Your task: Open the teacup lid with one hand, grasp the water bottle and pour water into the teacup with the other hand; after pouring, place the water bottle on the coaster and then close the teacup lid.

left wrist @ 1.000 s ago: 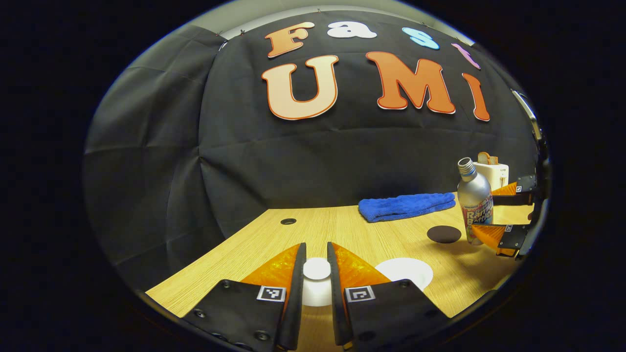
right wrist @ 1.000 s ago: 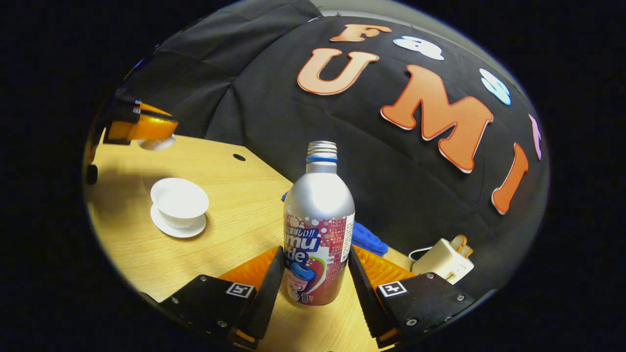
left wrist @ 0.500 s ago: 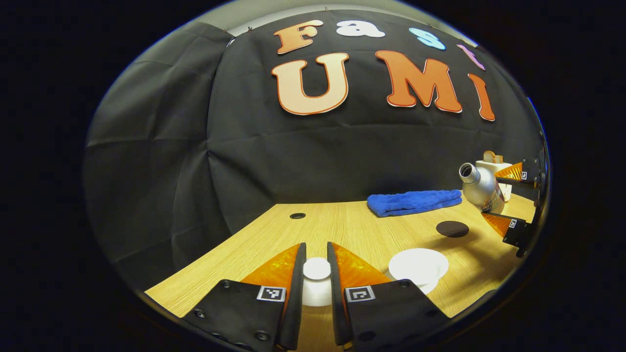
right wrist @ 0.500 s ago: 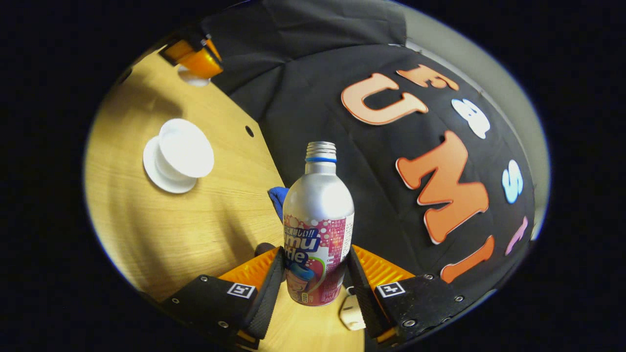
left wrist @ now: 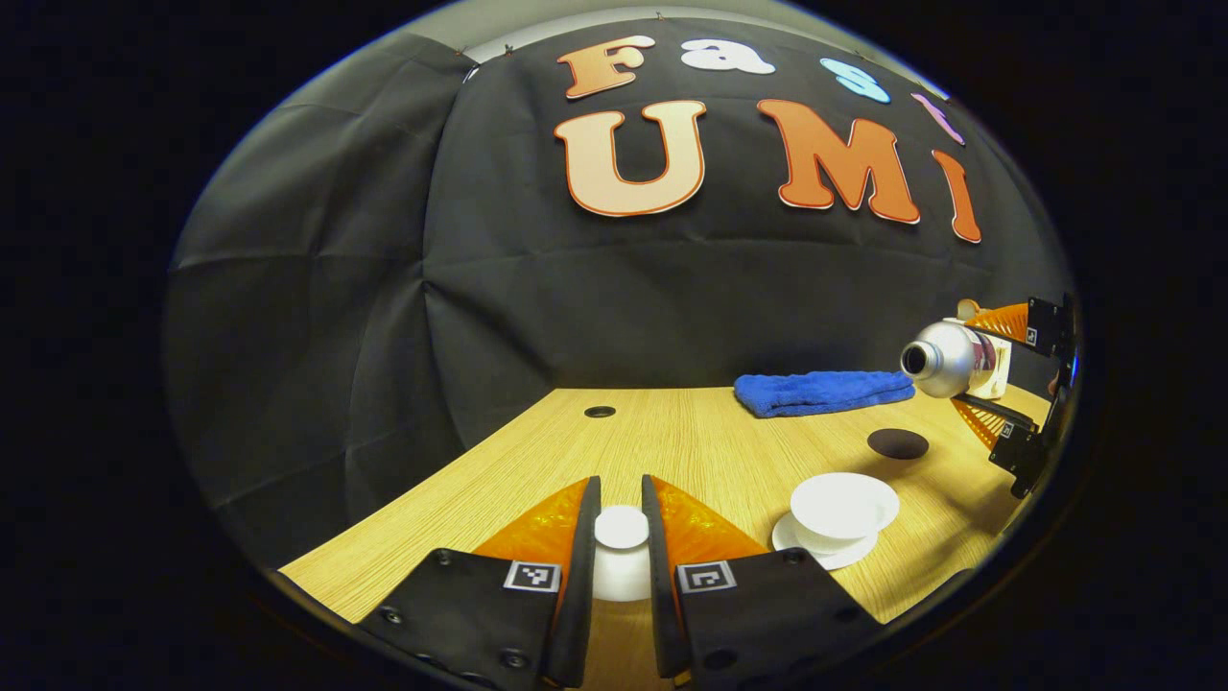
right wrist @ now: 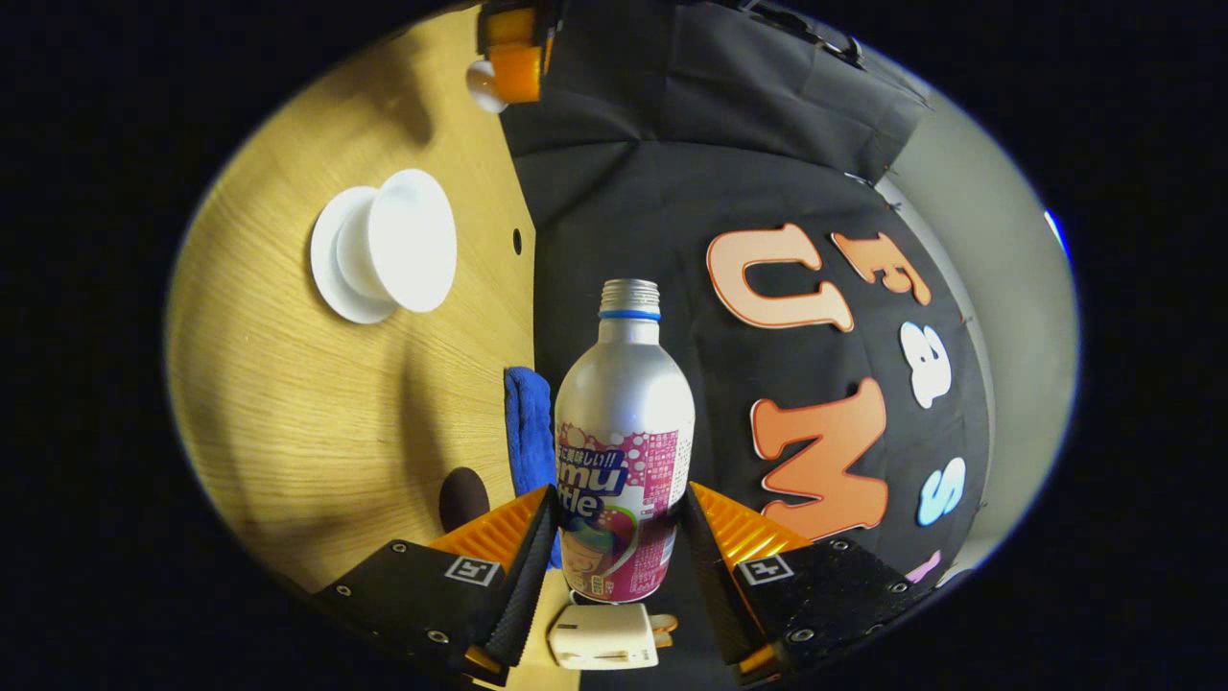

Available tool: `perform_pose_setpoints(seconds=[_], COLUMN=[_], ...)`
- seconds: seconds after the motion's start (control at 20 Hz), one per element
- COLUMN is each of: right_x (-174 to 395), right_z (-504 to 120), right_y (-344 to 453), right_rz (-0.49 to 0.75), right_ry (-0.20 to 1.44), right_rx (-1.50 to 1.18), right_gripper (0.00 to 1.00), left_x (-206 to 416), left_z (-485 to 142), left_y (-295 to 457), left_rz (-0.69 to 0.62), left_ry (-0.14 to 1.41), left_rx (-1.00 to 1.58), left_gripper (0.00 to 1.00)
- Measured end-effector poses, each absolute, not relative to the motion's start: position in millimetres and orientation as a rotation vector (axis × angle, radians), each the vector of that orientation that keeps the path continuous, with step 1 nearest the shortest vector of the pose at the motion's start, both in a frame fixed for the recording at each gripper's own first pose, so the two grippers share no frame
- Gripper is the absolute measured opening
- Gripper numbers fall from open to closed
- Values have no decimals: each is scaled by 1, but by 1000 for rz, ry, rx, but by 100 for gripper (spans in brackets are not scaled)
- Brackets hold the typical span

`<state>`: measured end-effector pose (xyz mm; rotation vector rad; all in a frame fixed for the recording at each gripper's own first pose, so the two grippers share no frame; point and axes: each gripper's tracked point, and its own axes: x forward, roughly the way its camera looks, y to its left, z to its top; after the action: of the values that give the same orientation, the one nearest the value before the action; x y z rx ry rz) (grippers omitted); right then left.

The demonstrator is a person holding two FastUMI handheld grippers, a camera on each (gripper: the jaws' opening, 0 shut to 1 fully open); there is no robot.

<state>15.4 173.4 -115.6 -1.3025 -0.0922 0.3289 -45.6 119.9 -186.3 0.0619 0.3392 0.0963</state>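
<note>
Left gripper (left wrist: 621, 537) clamped on lid (left wrist: 621, 528), above table (left wrist: 672, 451). Right gripper (right wrist: 619, 537) clamped on bottle (right wrist: 624, 422), tipped sideways, beyond open cup (left wrist: 843, 501) and coaster (left wrist: 897, 443).

Left gripper (left wrist: 621, 537): level, low over the table, fingers closed on the lid (left wrist: 621, 527) knob between them.
Right gripper (right wrist: 619, 537): raised, rolled sideways, fingers clamped on the bottle (right wrist: 625, 451), its neck lying about level.
</note>
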Motion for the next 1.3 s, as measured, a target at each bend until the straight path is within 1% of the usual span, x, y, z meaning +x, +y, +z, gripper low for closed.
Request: perform_pose_setpoints(seconds=[0.6, 0.65, 0.7, 0.75, 0.8, 0.85, 0.9, 1.0, 1.2, 1.25, 1.3], right_x=[14, 14, 15, 16, 16, 16, 15, 13, 13, 13, 13], right_z=[-106, -105, -104, -102, -102, -101, -100, -97, -96, -96, -97], right_y=[186, 187, 188, 188, 188, 189, 189, 191, 190, 190, 190], right_rz=[346, 345, 343, 339, 335, 331, 325, 314, 303, 293, 289], right_ry=[-261, -275, -290, -305, -313, -323, -335, -365, -399, -412, -416], right_rx=[-1494, -1514, -1534, -1548, -1559, -1569, -1583, -1620, -1640, -1649, -1656], right_gripper=[75, 75, 75, 75, 78, 75, 75, 75, 75, 72, 72], left_x=[-52, -53, -52, -53, -53, -54, -54, -54, -54, -54, -54], left_z=[-188, -188, -188, -187, -187, -186, -185, -186, -185, -184, -183], left_y=[128, 129, 129, 131, 131, 131, 132, 132, 132, 132, 133], left_rz=[109, 109, 109, 111, 113, 113, 114, 113, 113, 112, 113], left_ry=[343, 343, 342, 340, 340, 340, 340, 341, 339, 339, 338], left_rx=[48, 47, 45, 45, 45, 46, 46, 48, 37, 37, 40], left_gripper=[31, 27, 30, 31, 27, 27, 30, 31, 30, 30, 27])
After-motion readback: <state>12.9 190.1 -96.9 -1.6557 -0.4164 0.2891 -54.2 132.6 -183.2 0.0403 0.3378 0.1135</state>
